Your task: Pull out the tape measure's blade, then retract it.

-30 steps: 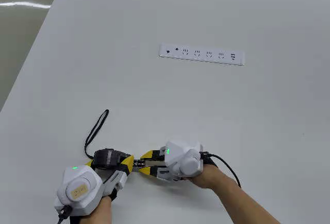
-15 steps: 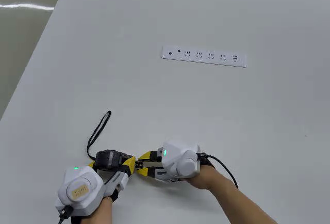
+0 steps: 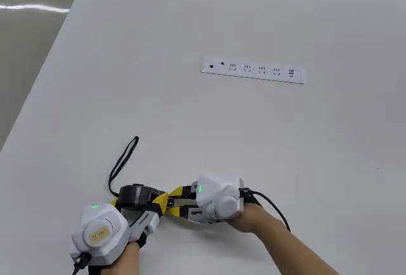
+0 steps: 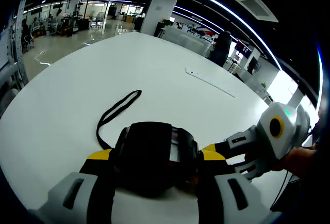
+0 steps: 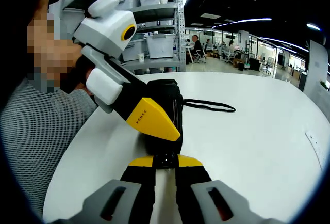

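While the left gripper (image 3: 136, 203) lies low on the white table (image 3: 190, 21), its two yellow-tipped jaws are pressed against opposite sides of the black tape measure (image 3: 137, 194), so the case sits squarely between them and rests on the tabletop. A black wrist strap (image 3: 122, 161) loops away from the case, ahead of this gripper's jaws and a little to their left. To the right of the case, the right gripper (image 3: 173, 201) points at the left one, nearly tip to tip. Its jaws are drawn close together and pinch the blade end (image 5: 164, 160) right at the mouth of the case, directly in front of its fingertips, with very little blade showing between the case and the grip. A white power strip (image 3: 254, 70) lies well beyond both grippers, farther across the table and off to the right.
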Motion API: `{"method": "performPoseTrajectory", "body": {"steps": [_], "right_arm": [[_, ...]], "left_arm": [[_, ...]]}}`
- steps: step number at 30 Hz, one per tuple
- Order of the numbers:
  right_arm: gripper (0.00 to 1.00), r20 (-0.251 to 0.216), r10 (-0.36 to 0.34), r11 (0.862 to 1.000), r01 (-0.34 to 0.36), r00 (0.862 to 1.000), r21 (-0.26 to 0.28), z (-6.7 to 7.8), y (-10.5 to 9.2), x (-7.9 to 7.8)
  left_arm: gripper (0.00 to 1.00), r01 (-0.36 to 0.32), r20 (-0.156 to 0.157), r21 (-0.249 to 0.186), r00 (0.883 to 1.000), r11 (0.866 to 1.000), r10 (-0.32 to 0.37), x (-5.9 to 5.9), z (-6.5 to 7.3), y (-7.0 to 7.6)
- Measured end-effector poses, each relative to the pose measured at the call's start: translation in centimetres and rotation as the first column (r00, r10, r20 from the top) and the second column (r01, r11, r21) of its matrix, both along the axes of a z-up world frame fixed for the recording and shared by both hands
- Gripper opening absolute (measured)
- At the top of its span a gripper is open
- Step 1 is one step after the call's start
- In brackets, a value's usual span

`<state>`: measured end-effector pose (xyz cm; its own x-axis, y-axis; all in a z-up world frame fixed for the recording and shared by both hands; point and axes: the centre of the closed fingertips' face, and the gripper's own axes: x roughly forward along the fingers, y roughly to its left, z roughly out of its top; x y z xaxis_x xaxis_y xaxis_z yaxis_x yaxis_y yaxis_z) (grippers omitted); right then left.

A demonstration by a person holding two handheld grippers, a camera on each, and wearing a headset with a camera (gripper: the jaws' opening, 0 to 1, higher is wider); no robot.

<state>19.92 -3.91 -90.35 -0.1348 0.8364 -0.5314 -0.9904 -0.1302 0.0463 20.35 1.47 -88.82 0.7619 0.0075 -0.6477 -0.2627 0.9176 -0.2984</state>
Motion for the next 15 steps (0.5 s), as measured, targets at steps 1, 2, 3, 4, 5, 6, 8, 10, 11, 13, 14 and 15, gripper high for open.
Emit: {"method": "performPoseTrajectory", "body": {"steps": [1, 2, 3, 4, 5, 6, 8, 10, 11, 13, 14, 15], "right_arm": [[0.12, 0.0, -0.002, 1.0, 0.002, 1.0, -0.001, -0.02, 0.0, 0.01], [0.12, 0.001, -0.005, 1.0, 0.005, 1.0, -0.004, -0.04, 0.0, 0.01], [0.12, 0.003, -0.008, 1.0, 0.008, 1.0, -0.006, 0.01, 0.01, -0.03], [0.12, 0.005, -0.011, 1.0, 0.011, 1.0, -0.008, 0.03, 0.01, -0.04], [0.12, 0.005, -0.014, 1.0, 0.014, 1.0, -0.011, -0.05, -0.01, -0.06], [0.12, 0.007, -0.015, 1.0, 0.015, 1.0, -0.011, -0.07, -0.01, -0.05], [0.12, 0.005, -0.022, 1.0, 0.022, 1.0, -0.013, -0.14, -0.03, -0.04], [0.13, 0.003, -0.028, 0.999, 0.028, 1.0, -0.016, -0.13, -0.04, -0.04], [0.13, -0.001, -0.032, 0.999, 0.032, 0.999, -0.018, -0.2, -0.05, -0.02], [0.13, -0.002, -0.038, 0.999, 0.038, 0.999, -0.019, -0.27, -0.05, 0.02], [0.13, -0.003, -0.04, 0.999, 0.04, 0.999, -0.02, -0.29, -0.05, 0.01], [0.13, -0.005, -0.042, 0.999, 0.042, 0.999, -0.021, -0.23, -0.05, 0.0]], "left_arm": [[0.62, 0.0, 0.0, 0.0, 1.0, 1.0, 0.0, 0.0, -0.01, 0.0], [0.62, 0.0, 0.0, 0.0, 1.0, 1.0, 0.0, 0.01, 0.01, -0.01], [0.62, -0.001, 0.0, 0.0, 1.0, 1.0, 0.001, 0.01, 0.02, -0.01], [0.62, -0.002, 0.001, 0.0, 1.0, 1.0, 0.002, 0.01, 0.01, -0.02], [0.62, 0.0, 0.0, 0.001, 1.0, 1.0, 0.0, 0.01, -0.01, -0.04], [0.62, 0.001, 0.0, 0.002, 1.0, 1.0, -0.001, 0.0, -0.02, -0.04], [0.62, 0.002, -0.001, 0.003, 1.0, 1.0, -0.002, 0.01, -0.06, -0.06], [0.62, 0.004, -0.002, 0.003, 1.0, 1.0, -0.004, 0.02, -0.08, -0.08], [0.62, 0.005, -0.004, 0.004, 1.0, 1.0, -0.005, 0.03, -0.1, -0.1], [0.62, 0.004, -0.004, 0.003, 1.0, 1.0, -0.004, 0.01, -0.08, -0.11], [0.62, 0.004, -0.004, 0.003, 1.0, 1.0, -0.004, -0.01, -0.09, -0.12], [0.62, 0.004, -0.005, 0.003, 1.0, 1.0, -0.004, 0.0, -0.1, -0.12]]}}
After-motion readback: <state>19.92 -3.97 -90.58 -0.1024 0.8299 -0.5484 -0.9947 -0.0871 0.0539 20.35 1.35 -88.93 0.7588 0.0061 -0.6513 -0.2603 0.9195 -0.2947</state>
